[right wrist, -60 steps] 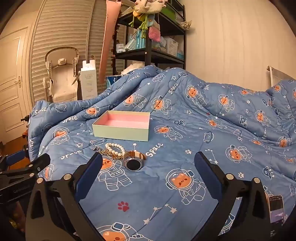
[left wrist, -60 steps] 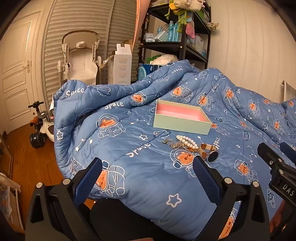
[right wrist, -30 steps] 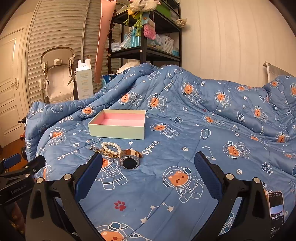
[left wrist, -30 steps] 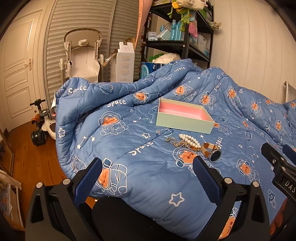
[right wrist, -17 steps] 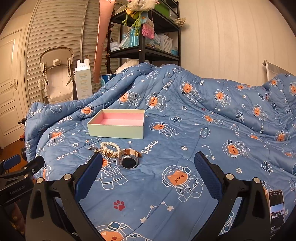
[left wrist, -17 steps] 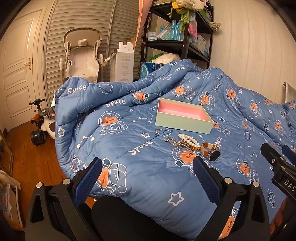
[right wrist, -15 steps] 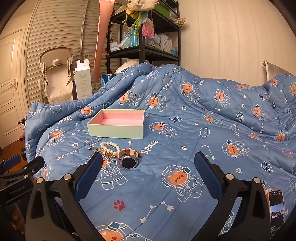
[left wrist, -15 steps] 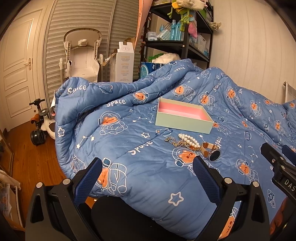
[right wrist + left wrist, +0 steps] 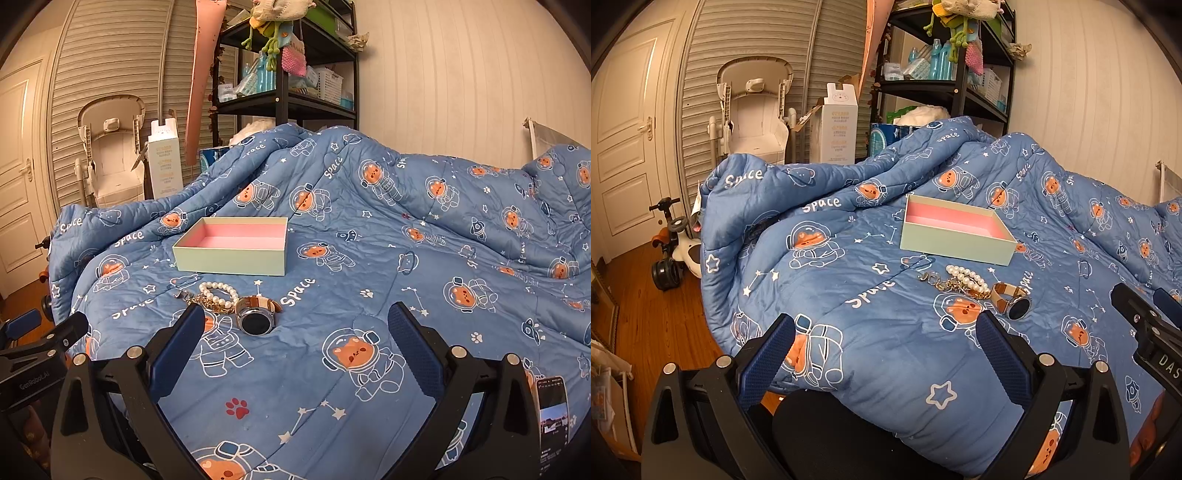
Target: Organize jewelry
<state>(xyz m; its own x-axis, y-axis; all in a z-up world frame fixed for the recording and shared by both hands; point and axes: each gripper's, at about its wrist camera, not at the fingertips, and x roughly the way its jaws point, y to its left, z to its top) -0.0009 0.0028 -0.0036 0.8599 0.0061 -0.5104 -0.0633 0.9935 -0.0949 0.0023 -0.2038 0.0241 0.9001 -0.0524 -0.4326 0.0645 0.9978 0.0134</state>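
A pale green box with a pink inside sits open on the blue bed quilt. Just in front of it lie a white pearl bracelet, a gold chain and a watch with a dark round face and tan strap; the watch also shows in the left wrist view. My left gripper is open and empty, short of the jewelry and to its left. My right gripper is open and empty, just short of the watch.
The blue quilt covers the bed. A black shelf rack stands behind it. A white high chair, a tall white carton, a door and a child's ride-on toy stand at the left on wood floor.
Both views have drifted slightly: the box and jewelry sit a little lower and nearer than two seconds ago. The jewelry has not moved on the quilt. Both grippers stay open.
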